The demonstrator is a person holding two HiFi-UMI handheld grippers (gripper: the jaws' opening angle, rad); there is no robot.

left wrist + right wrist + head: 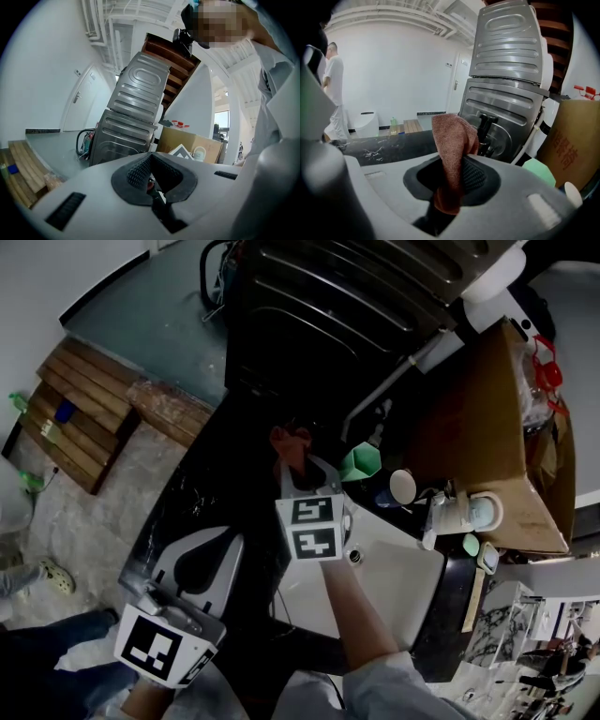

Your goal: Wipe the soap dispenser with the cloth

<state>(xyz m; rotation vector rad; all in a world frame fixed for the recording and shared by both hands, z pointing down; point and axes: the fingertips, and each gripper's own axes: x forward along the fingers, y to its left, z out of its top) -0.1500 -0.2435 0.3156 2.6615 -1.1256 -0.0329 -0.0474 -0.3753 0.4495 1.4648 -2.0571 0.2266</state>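
My right gripper (298, 472) (455, 164) is shut on a reddish-brown cloth (289, 444) (452, 140), which sticks up out of the jaws over the dark marble counter (202, 488). Just beyond the cloth in the right gripper view stands a black pump-topped soap dispenser (487, 129), apart from the cloth. In the head view it is lost in the dark. My left gripper (208, 545) (148, 161) hangs low at the left, off the counter's near edge, its jaws shut with nothing between them.
A white sink basin (384, 573) lies right of my right gripper. A green cup (361, 462), a white cup (403, 486) and a cardboard box (478, 418) stand behind it. A ribbed metal appliance (511, 70) leans at the back. A person (333, 93) stands far left.
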